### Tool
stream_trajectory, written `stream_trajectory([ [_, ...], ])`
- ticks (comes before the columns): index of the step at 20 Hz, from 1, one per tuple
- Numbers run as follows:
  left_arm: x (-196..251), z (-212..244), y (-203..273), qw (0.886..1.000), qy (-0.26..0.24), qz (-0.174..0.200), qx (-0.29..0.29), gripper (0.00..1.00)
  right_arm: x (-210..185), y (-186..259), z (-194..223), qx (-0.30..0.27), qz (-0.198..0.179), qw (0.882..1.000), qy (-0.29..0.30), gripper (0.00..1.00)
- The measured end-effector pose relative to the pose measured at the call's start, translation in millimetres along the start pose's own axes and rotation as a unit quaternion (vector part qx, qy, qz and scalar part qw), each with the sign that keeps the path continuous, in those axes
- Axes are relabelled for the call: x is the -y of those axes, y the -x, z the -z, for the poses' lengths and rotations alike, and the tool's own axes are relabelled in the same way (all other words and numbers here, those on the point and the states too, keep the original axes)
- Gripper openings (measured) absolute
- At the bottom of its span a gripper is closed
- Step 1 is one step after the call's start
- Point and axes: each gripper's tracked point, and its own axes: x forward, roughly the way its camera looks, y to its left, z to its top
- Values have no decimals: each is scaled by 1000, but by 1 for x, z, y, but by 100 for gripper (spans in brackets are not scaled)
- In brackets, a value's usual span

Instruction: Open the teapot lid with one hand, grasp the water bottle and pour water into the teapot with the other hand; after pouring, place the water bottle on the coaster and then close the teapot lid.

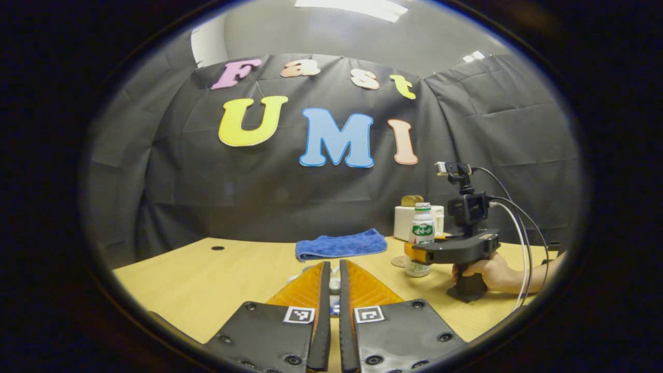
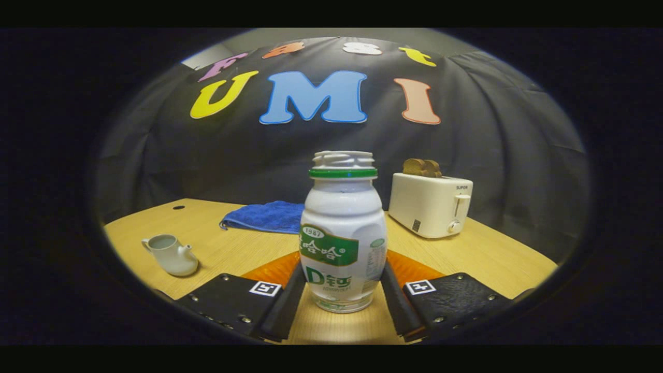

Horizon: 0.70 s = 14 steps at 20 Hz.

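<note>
Right gripper [image 2: 342, 290]: fingers clamped on upright water bottle [image 2: 343, 243]. Left gripper [image 1: 334, 290]: pinching small white teapot lid [image 1: 334, 283]. Teapot [image 2: 171, 254]: open, on table [image 2: 233, 248].

Small white obj [image 1: 334, 284] betw left jaws mostly hidden, unidentifiable.

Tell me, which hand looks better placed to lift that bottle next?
The right. Its fingers already sit on either side of the water bottle, which stands on the table. The left gripper is nearly shut on something small and pale.
</note>
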Motion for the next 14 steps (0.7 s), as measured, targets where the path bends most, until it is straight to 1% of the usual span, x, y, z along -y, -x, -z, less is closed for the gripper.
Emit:
stream_trajectory([
  [3,3,-7,8,1000,3,4,6,17,-7,9,-12,14,-10,1000,22,73],
  [6,4,-19,24,1000,0,7,21,17,-14,13,-22,28,-2,995,91,72],
  [9,6,-19,45,1000,-12,8,27,17,-29,8,-21,25,-12,990,138,73],
  [12,-1,-18,60,999,-24,0,33,17,-47,2,-26,31,-13,979,200,72],
  [13,-4,-16,63,999,-27,-4,35,14,-52,0,-28,35,-11,974,223,72],
  [14,-9,-16,66,999,-29,-9,35,14,-58,-3,-28,36,-12,969,242,73],
])
